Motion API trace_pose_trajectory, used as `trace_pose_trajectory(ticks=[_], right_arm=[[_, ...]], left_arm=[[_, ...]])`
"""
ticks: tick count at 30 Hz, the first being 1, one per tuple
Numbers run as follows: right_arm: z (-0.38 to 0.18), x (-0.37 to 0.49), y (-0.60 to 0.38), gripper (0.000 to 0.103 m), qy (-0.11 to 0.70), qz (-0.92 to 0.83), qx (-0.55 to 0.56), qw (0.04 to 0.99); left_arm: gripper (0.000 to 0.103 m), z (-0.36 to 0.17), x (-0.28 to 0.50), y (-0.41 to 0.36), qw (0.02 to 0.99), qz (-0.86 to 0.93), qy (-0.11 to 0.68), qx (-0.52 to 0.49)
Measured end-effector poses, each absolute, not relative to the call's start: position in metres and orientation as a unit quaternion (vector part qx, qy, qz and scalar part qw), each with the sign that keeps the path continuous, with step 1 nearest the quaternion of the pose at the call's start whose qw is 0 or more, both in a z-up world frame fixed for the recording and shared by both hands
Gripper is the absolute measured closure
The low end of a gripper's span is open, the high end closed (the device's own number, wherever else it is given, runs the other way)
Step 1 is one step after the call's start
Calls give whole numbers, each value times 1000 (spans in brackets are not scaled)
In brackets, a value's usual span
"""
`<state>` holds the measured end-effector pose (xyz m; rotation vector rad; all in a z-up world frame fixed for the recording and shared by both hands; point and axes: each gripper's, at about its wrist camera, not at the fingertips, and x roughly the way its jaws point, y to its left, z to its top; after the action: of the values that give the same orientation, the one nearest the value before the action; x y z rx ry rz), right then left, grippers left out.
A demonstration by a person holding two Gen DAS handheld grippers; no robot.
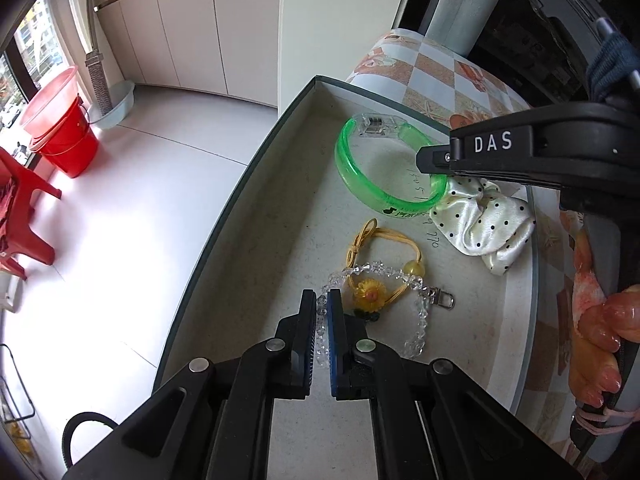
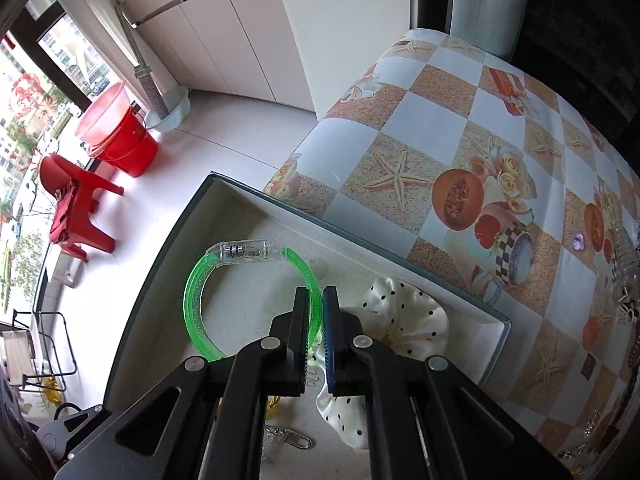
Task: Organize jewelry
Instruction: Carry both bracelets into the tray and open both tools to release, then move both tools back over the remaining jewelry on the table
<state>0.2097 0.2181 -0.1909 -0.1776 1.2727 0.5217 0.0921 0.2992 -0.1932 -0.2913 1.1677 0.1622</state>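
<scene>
We see the left hand-held gripper [image 1: 321, 306] clamped on the clear bead bracelet [image 1: 416, 320] in the tray [image 1: 224, 216]; the right hand-held gripper [image 2: 320, 304] clamped on the green bangle [image 2: 194, 300], polka-dot scrunchie [image 2: 404, 316] just right of it.

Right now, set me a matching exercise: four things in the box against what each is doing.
Things:
1. green bangle
2. crystal bead chain
3. polka-dot scrunchie
4. yellow hair tie

States:
A. between the left gripper's fingers
B. lying free beside the bangle
C. between the right gripper's fingers
D. lying partly under the bead chain

Pairs: 1-C, 2-A, 3-B, 4-D
</scene>
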Motion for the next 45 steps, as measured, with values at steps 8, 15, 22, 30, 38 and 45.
trace_pose_trajectory(ticks=[8, 15, 22, 30, 38, 45], right_arm=[[-207, 213, 221, 95, 599, 235, -84, 761], [-201, 214, 216, 81, 611, 247, -61, 749], [-168, 209, 198, 55, 594, 272, -16, 757], [-132, 202, 149, 51, 577, 263, 37, 772], [-129, 173, 100, 33, 586, 239, 66, 772], [-135, 142, 52, 19, 597, 220, 84, 767]], left_arm=[[95, -195, 88, 293, 818, 90, 557, -110], [95, -186, 86, 290, 821, 98, 552, -103], [94, -184, 86, 283, 820, 94, 555, -101], [0, -168, 76, 275, 831, 109, 538, -93], [0, -155, 67, 259, 828, 114, 544, -72], [0, -137, 62, 225, 830, 93, 548, -42]])
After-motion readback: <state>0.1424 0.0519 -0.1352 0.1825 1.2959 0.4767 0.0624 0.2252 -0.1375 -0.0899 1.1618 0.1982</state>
